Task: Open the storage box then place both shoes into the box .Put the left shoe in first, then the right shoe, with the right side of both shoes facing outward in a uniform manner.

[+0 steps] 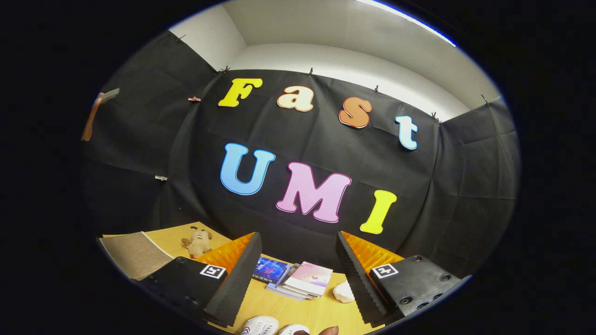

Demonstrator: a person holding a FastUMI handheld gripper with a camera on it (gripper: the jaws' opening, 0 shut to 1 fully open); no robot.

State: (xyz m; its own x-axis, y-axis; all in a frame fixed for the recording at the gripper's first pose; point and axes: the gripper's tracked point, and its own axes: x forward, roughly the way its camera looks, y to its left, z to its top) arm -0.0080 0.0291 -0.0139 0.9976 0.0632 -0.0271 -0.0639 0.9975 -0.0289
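Two white shoes with rounded toes lie side by side on the pale wooden tabletop (284, 309), low between the gripper's fingers, at about six o'clock from the gap. The left white shoe (260, 325) shows blue and red stripes on its side; the right white shoe (294, 330) shows just its plain toe, with a fingertip (328, 331) just beside it.

The gripper (298, 274) stands wide apart, its ridged fingers gripping nothing.

Beyond the fingers, at twelve o'clock, lies one small stack of thin books (300, 280), a pink cover on top and a dark blue one at its ten o'clock side. One crumpled white lump (343, 292) sits at three o'clock from the stack, close to the right finger. One beige plush animal toy (197, 242) lies at ten o'clock, beside one flat grey-brown board (132, 253).
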